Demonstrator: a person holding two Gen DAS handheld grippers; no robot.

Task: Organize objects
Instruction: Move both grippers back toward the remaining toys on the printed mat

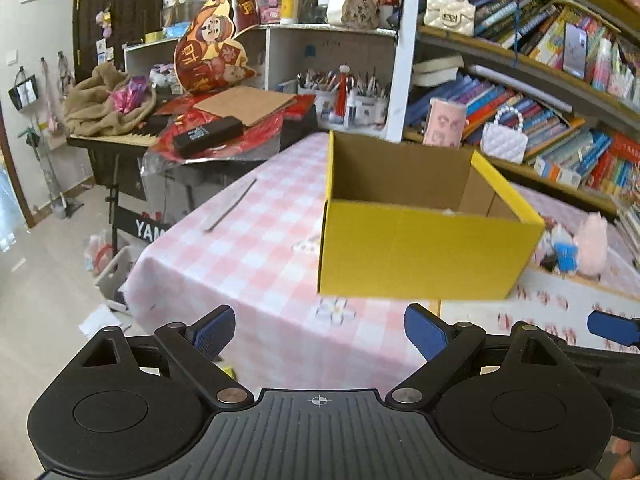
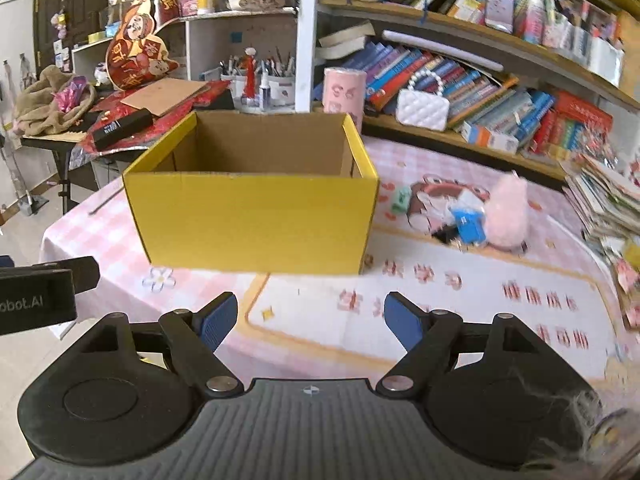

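An open yellow cardboard box [image 1: 420, 248] stands on the pink checked tablecloth [image 1: 248, 240]; it also shows in the right wrist view [image 2: 252, 220] and what I see of its inside looks empty. To its right lie a pink fluffy toy [image 2: 508, 212], a small blue item [image 2: 470, 226] and a small green item [image 2: 401, 199]. The toy [image 1: 594, 242] also shows in the left wrist view. My left gripper [image 1: 320, 330] is open and empty, short of the box. My right gripper [image 2: 310, 318] is open and empty over a white mat [image 2: 440, 320].
Bookshelves [image 2: 500, 80] with white handbags [image 2: 422, 108] line the back right. A stack of books [image 2: 608, 204] sits at the table's right edge. A cluttered keyboard stand [image 1: 132, 140] stands left of the table. A pink cylinder [image 2: 344, 92] stands behind the box.
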